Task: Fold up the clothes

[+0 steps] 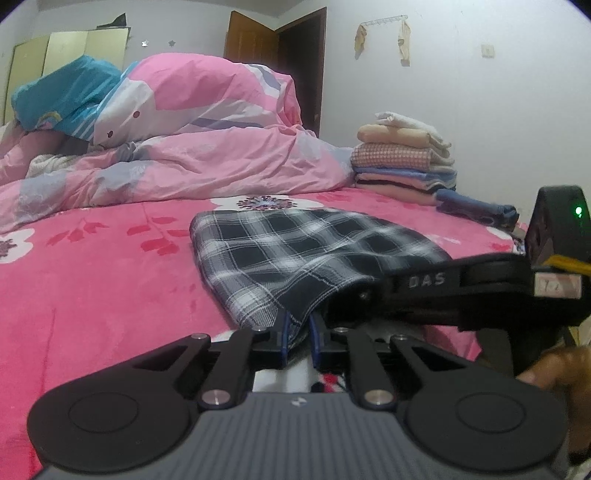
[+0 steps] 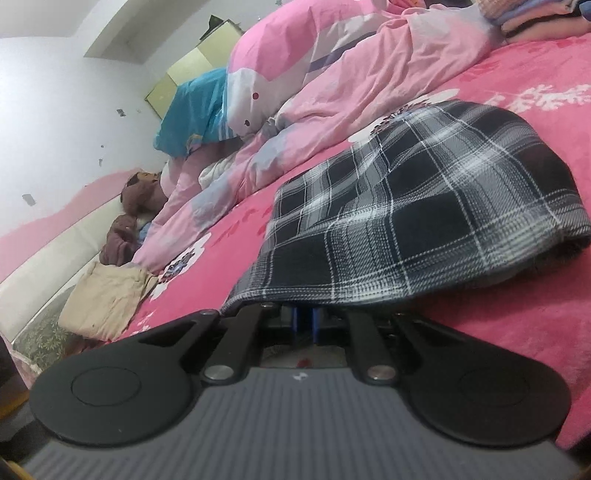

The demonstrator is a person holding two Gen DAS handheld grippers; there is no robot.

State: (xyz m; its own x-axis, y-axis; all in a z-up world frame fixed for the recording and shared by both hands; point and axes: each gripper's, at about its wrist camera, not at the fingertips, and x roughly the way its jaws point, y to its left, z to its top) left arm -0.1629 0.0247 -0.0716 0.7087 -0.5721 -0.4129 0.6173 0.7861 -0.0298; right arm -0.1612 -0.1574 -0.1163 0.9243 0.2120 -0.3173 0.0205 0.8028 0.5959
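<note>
My left gripper (image 1: 297,341) and right gripper (image 2: 306,325) apparently pinch the soft, limp plaid garment (image 1: 295,254) by its near hem.

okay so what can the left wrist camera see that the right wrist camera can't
Left wrist only: the whole stack of folded clothes, the brown door, the wall hook rack, and the right gripper seen from the side.

Right wrist only: beige trousers and a brown garment near the bed's edge.

Both: the plaid garment on the pink bedsheet, pinched by each gripper, the left gripper included, plus the pink duvet.
</note>
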